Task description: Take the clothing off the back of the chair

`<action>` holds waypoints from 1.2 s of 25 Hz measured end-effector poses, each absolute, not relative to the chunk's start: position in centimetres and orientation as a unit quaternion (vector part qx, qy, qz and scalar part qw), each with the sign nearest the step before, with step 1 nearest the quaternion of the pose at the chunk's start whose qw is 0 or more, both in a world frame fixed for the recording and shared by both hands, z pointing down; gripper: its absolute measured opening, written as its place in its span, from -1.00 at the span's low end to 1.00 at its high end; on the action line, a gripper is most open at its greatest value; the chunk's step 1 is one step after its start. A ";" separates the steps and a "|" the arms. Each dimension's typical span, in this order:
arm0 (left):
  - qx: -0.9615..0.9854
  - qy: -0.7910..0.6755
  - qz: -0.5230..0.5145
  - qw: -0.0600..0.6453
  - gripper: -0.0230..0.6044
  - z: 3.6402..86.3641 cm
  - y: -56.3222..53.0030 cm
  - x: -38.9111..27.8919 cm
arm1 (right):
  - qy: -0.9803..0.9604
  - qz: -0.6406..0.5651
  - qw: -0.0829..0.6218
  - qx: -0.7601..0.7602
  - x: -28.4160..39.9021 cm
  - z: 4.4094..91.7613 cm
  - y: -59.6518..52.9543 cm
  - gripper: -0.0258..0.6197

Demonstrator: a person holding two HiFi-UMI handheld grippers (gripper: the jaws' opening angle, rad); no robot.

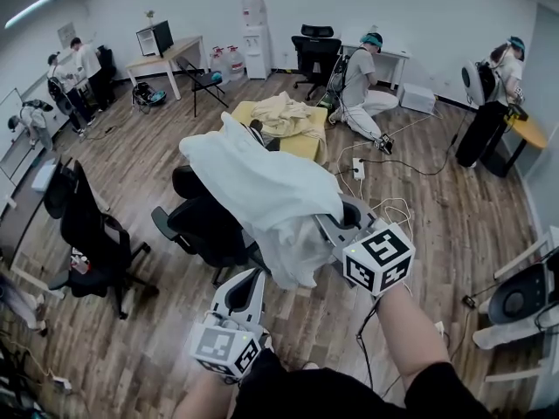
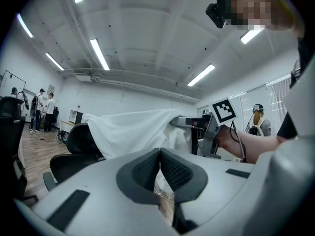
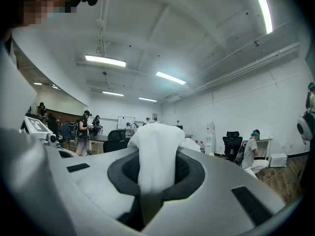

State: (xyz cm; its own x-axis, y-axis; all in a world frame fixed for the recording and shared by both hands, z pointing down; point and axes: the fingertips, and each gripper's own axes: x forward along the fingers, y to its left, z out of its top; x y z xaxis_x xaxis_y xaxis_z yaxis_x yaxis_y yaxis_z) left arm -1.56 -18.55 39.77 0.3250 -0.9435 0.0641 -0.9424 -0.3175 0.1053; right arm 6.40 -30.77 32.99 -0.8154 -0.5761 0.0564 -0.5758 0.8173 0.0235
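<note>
While you carry the load, item one sits nearest you: the left gripper (image 2: 159, 156), low and in front of your body, pads pressed together with nothing between them. It looks held in reserve beneath the hanging cloth, ready to take a second hold. Item two, just ahead and to the right: the right gripper (image 1: 339, 227), pointing level, jaws closed on a bunched fold of the white garment (image 1: 262, 186), which rises out of the pads in that gripper's view. A pinch on a gathered fold rather than a single edge probably keeps the thin fabric from slipping. Item three: the garment itself, spread in the air from the right gripper out to the left, one tail drooping beside the left gripper. Item four, under it: the black office chair (image 1: 205, 225), its backrest showing below the cloth. Whether the far hem touches the chair back cannot be told from these views, so count the removal as nearly done, not confirmed. Item five, beyond: a yellow table (image 1: 307, 144) bearing a heap of pale cloth (image 1: 284, 112), a likely drop point. Item six, farthest: a kneeling person (image 1: 362, 85) and a water dispenser (image 1: 255, 29) by the wall.
</note>
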 end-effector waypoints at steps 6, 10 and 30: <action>0.816 -0.574 -0.006 0.063 -0.87 39.8 -15.2 1.7 | -0.952 -0.001 0.033 0.306 10.0 33.2 -26.6 -0.73; 0.817 -0.573 -0.002 0.063 -0.87 39.8 -13.6 2.4 | -0.951 0.002 0.045 0.307 11.2 34.1 -24.6 -0.73; 0.821 -0.568 0.014 0.060 -0.87 39.9 -3.9 -11.5 | -0.934 0.095 0.016 0.343 1.2 40.1 -12.2 -0.73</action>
